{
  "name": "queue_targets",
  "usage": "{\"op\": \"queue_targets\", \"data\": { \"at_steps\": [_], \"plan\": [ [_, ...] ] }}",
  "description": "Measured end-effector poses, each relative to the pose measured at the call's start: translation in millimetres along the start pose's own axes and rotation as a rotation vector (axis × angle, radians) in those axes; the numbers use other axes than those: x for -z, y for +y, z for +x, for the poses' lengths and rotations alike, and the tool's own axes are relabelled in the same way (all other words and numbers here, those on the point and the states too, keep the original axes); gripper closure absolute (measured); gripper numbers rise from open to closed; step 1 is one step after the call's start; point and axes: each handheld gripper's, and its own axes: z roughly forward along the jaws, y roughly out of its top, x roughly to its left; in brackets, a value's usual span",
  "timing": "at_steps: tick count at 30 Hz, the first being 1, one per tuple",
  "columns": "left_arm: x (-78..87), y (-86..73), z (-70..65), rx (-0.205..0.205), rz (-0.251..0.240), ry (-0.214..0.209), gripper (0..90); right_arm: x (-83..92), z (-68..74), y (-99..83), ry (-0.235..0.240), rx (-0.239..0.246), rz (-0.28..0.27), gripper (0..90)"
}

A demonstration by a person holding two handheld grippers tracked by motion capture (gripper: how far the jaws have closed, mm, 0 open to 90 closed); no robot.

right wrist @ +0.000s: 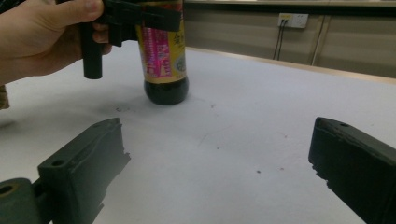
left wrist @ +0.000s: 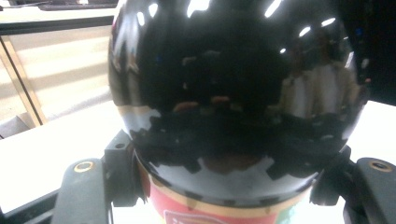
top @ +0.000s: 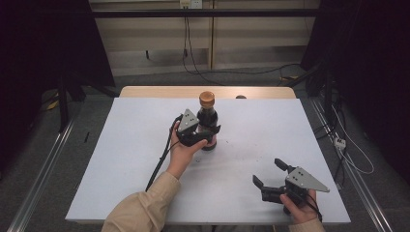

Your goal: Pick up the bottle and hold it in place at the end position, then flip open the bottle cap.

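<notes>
A dark sauce bottle (top: pixel 208 117) with a tan cap (top: pixel 207 98) stands upright on the white table (top: pixel 135 159), a little behind the middle. My left gripper (top: pixel 211 136) comes at it from the left and is shut on its body, jaws on either side. In the left gripper view the glossy black bottle (left wrist: pixel 233 84) sits between the two pads, with its red label just below. My right gripper (top: pixel 268 172) rests near the front right edge, open and empty. Its own view looks across the table at the bottle (right wrist: pixel 163 51) and the left gripper (right wrist: pixel 140 18) on it.
A small brown object (top: pixel 241 97) lies at the table's far edge behind the bottle. The left gripper's cable (top: pixel 159 159) trails back along the forearm. Bare table surface lies between the bottle and the right gripper. Cables run along the floor to the right.
</notes>
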Motion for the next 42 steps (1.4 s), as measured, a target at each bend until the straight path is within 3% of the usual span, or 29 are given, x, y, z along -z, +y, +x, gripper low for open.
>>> {"op": "queue_targets", "data": {
  "at_steps": [10, 11, 14, 23, 27, 36, 42],
  "plan": [
    [0.0, -0.5, 1.0, -0.007, 0.001, -0.003, 29.7, -12.6, -1.7, 11.1, 0.016, -0.019, 0.012, 4.5],
    [0.3, -0.3, 0.9, -0.007, 0.003, -0.003, 29.7, -14.7, -3.1, 14.7, 0.042, -0.016, 0.018, 7.1],
    [0.3, -0.4, 0.1, -0.003, 0.001, -0.005, 29.6, -17.9, -4.7, 21.2, 0.058, -0.030, 0.012, 7.1],
    [1.8, 0.3, 0.7, -0.019, 0.013, -0.010, 29.5, -29.7, -6.0, 30.3, 0.055, -0.033, 0.039, 5.3],
    [1.8, 0.2, 1.1, -0.016, 0.013, -0.014, 29.5, -35.3, -3.9, 29.9, 0.060, -0.008, 0.058, 4.9],
    [2.0, 0.6, 0.7, -0.021, 0.020, -0.011, 29.3, -42.1, -6.0, 30.1, 0.066, -0.028, 0.075, 4.3],
    [2.8, 0.7, 0.6, -0.008, 0.030, -0.017, 26.5, -49.8, -5.4, 40.1, 0.076, -0.031, 0.076, 4.3]
  ]
}}
